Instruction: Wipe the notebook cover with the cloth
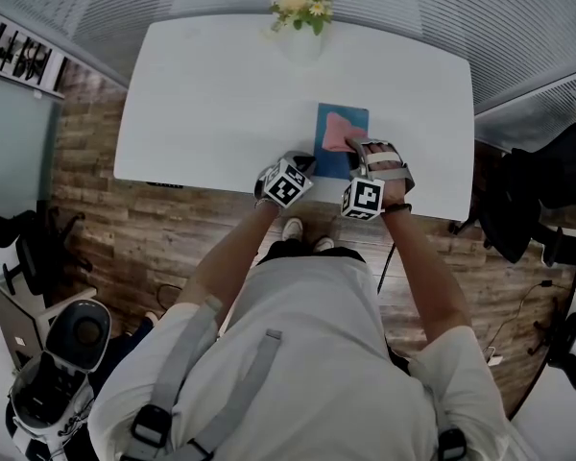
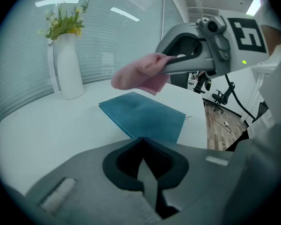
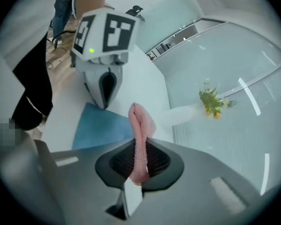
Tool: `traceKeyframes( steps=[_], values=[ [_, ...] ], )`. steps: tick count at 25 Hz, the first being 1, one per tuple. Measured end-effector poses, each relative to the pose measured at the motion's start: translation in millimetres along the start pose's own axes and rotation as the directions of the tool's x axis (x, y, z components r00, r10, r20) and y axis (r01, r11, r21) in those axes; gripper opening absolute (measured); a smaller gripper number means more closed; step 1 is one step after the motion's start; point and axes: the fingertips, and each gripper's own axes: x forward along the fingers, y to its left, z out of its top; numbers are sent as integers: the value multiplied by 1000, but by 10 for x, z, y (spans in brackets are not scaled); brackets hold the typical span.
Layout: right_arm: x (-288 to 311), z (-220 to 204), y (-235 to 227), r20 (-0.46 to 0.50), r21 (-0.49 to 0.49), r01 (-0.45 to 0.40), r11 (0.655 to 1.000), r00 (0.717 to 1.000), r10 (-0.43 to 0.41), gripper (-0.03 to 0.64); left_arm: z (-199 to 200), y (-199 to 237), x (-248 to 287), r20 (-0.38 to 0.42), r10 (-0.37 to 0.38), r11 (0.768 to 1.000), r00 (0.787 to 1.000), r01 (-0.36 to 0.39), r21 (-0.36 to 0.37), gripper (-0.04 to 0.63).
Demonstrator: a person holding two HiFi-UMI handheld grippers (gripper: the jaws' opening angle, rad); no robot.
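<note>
While the left gripper (image 2: 147,179) is seen closed on nothing at the near table edge, the pink cloth (image 3: 141,125) is pinched by a folded end in the right gripper (image 3: 136,170), just above the blue notebook (image 2: 143,116). The cloth is judged light, soft and limp, best gripped at a bunched fold. Beyond, a white vase (image 1: 302,41) of flowers is set on the white table (image 1: 211,94).

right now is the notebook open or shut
Shut: the notebook lies flat on the table, blue cover up, no pages showing.
</note>
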Motion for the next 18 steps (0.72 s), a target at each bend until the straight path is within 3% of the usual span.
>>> traceKeyframes(
  steps=[3,9,15,18],
  values=[
    [234,-137,-219,-40,-35,47,998,998,-48,17,-1,-6,5,-1,-1,1000,1000,1,-1,3],
    [715,-384,-304,-132,-138,33,990,990,-51,17,5,-18,6,-1,-4,1000,1000,4,-2,3],
    [1020,-437,-275,-167,-233,-17,972,986,-23,17,12,-13,-5,-1,-4,1000,1000,4,-1,2],
    [1163,-489,-147,-198,-238,-95,967,979,48,17,11,-9,4,-1,-6,1000,1000,6,-3,2]
  ],
)
